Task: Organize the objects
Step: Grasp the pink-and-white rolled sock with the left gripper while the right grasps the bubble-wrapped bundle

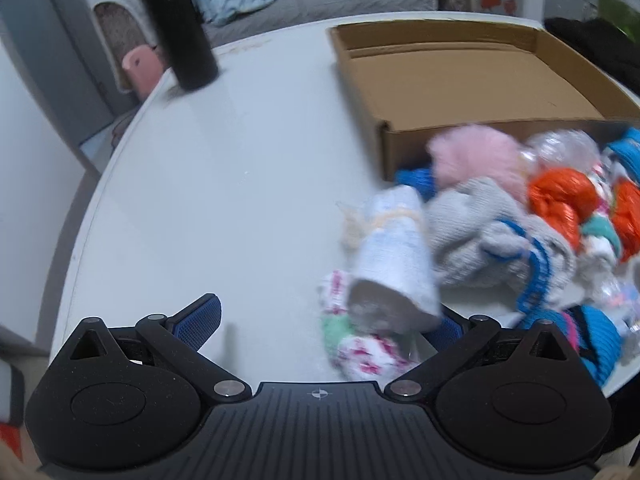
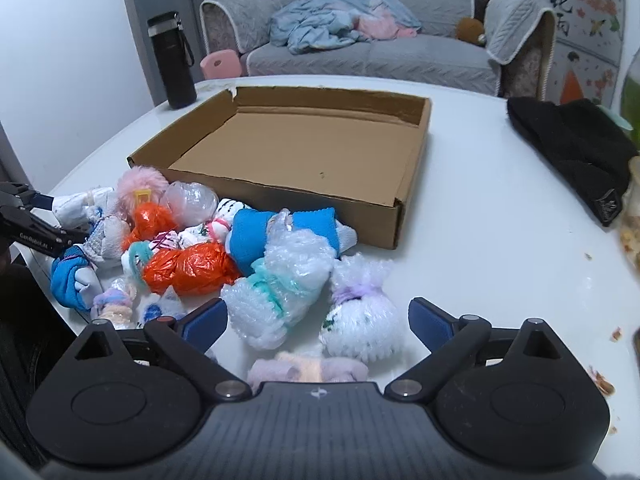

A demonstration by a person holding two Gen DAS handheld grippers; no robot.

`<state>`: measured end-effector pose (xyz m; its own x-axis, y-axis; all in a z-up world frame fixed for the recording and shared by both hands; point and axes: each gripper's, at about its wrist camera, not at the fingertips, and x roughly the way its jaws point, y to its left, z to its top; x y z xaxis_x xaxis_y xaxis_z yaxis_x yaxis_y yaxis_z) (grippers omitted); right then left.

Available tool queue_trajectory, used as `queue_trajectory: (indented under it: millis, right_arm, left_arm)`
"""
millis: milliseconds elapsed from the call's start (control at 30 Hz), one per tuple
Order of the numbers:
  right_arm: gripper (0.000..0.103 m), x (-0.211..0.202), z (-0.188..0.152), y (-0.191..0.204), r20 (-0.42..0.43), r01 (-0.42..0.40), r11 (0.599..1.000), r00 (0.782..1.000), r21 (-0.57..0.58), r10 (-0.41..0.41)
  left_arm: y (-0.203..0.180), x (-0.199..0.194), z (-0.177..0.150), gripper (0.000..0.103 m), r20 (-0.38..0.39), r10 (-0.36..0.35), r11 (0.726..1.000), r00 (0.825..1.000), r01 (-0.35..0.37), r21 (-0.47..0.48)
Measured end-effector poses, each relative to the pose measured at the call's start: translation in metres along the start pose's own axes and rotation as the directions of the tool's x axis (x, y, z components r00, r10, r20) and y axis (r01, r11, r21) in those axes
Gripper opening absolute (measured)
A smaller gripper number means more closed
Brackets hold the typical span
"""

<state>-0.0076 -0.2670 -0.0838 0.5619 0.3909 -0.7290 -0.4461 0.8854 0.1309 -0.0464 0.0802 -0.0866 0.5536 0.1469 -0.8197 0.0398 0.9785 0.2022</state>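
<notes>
An empty shallow cardboard box stands on the white table; it also shows in the left wrist view. In front of it lies a pile of small bundles: orange plastic bundles, a blue sock roll, a pink fluffy ball, bubble-wrap bundles. My right gripper is open, with the bubble-wrap bundle and a white netted bundle between its fingers. My left gripper is open; a white rolled cloth lies by its right finger, blurred. The left gripper shows in the right wrist view at the pile's left edge.
A black flask stands at the table's far left edge. A black cloth lies on the right. A grey sofa with blankets stands behind the table. Crumbs lie near the right edge.
</notes>
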Motion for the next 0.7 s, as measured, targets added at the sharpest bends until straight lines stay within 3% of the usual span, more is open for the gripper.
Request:
queue_trajectory:
  millis: [200,367,500,700]
  right_arm:
    - [0.091,0.008,0.002,-0.009,-0.02,-0.054,0.997,0.998,0.048,0.055]
    - [0.086,0.004,0.001,-0.015,-0.027,-0.039,0.998,0.999,0.055,0.04]
    - [0.086,0.003,0.0,-0.021,-0.042,-0.025,0.998,0.999,0.051,0.027]
    - [0.08,0.004,0.002,-0.022,-0.06,-0.037,0.998,0.997,0.051,0.04]
  left_arm:
    - [0.012,-0.001,-0.004,0.102,0.017,0.067,0.997,0.998,-0.068,0.036]
    - [0.02,0.0,-0.005,0.102,0.031,0.074,0.996,0.997,-0.075,0.038]
    - [0.012,0.0,-0.003,0.102,0.071,0.136,0.983,0.988,-0.143,0.114]
    - [0.006,0.007,0.007,0.1,0.076,0.038,0.993,0.996,-0.046,0.112]
